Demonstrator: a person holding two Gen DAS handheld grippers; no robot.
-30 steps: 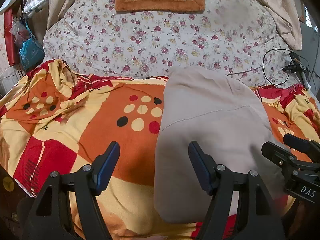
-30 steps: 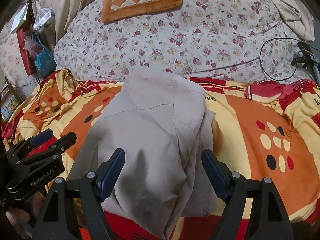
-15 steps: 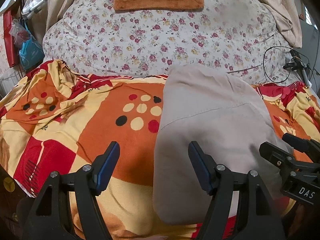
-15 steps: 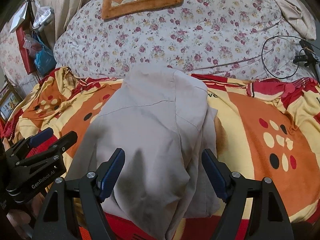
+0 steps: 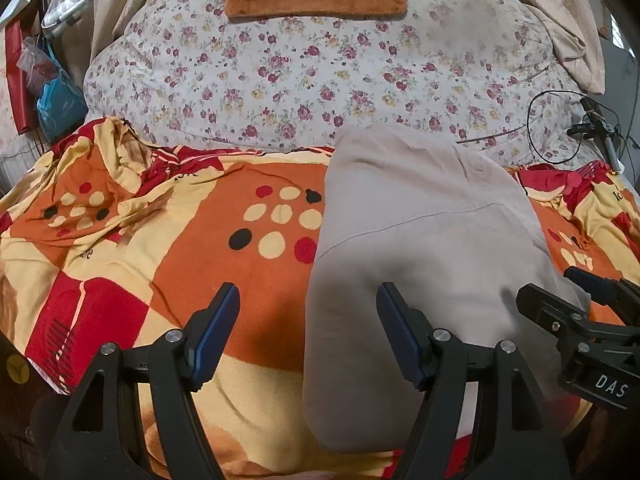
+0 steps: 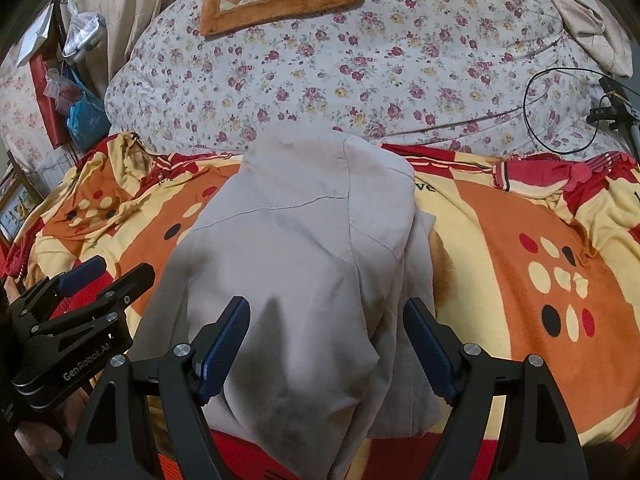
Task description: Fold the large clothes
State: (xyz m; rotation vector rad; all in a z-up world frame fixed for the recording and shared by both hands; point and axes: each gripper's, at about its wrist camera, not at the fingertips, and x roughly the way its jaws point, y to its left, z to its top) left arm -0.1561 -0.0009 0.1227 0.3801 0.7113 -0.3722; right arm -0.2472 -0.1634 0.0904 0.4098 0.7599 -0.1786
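**Inspector A:** Both grippers we find released. We note the left gripper (image 5: 308,332) with jaws spread and nothing between the pads; its right finger hangs over the near left part of the beige garment (image 5: 420,248), its left finger over the orange blanket (image 5: 240,280). The right gripper (image 6: 326,344) is likewise spread, straddling the garment's near end without pinching it.

**Inspector B:** We agree. The garment lies folded into a long strip on the blanket, its long axis running away from both grippers toward the floral quilt (image 6: 360,72). Its near end is just ahead of the right gripper, so we judge the right hand better placed; the left sits off to the strip's left edge.

**Inspector A:** Containers?

**Inspector B:** Only bags (image 5: 56,96) hanging at far left; we cannot tell their contents.
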